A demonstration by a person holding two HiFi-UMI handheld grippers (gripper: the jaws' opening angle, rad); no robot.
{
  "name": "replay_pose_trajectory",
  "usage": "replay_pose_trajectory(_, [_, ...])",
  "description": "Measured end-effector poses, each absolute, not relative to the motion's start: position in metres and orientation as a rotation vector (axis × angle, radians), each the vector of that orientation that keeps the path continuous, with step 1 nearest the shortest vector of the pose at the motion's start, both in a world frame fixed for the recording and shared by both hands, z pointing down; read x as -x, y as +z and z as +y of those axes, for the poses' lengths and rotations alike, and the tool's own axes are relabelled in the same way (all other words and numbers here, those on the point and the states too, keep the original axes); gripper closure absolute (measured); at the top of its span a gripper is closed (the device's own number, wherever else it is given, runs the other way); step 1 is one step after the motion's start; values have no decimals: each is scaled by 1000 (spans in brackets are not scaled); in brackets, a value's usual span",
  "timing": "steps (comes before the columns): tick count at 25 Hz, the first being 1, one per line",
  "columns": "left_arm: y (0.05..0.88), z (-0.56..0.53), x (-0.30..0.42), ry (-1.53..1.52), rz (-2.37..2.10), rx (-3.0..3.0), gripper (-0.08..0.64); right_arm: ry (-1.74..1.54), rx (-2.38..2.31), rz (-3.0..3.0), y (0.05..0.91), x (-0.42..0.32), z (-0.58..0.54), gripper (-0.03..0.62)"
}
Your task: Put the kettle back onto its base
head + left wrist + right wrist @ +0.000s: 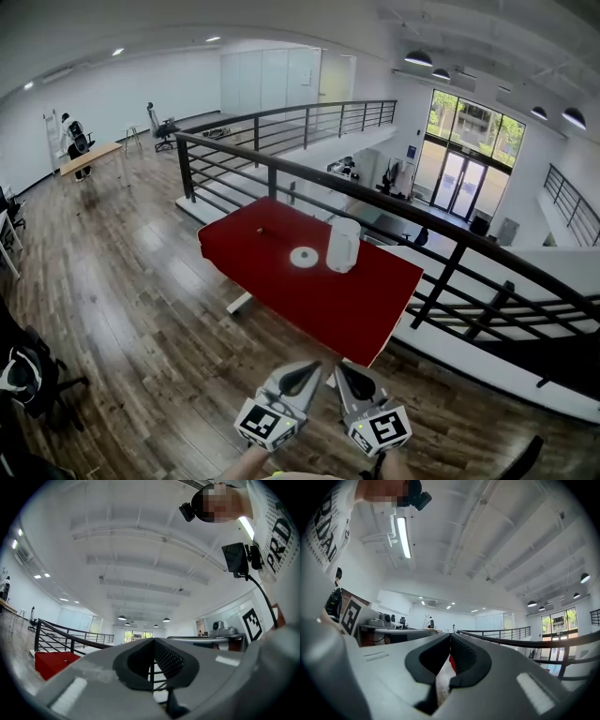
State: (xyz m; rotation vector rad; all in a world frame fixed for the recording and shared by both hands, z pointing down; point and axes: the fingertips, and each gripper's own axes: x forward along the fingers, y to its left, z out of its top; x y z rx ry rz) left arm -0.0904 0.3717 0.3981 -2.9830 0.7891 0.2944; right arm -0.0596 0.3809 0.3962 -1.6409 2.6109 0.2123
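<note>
A white kettle (343,245) stands upright on the red table (281,281), just right of its round white base (304,256), which lies flat and bare. Both grippers hang low in the head view, well short of the table's near edge. My left gripper (308,371) has its jaws together with nothing between them. My right gripper (344,374) is likewise shut and empty. In the left gripper view my left gripper (153,641) tilts up toward the ceiling, with a corner of the red table (51,662) at lower left. My right gripper (450,639) also looks upward.
A dark metal railing (394,202) runs right behind the table, with a drop to a lower floor beyond. Wooden floor (141,309) spreads between me and the table. Office chairs (28,375) stand at the far left, and a desk (89,157) farther back.
</note>
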Motion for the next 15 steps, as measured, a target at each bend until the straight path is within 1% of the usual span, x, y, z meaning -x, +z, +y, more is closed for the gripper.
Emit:
replay_pose_trajectory(4, [398,362,105,317,832,2977,568,207,1628,2623,399,71,376,584])
replay_pose_trajectory(15, [395,361,118,297,761,2959,568,173,1682,2620,407,92,369,583])
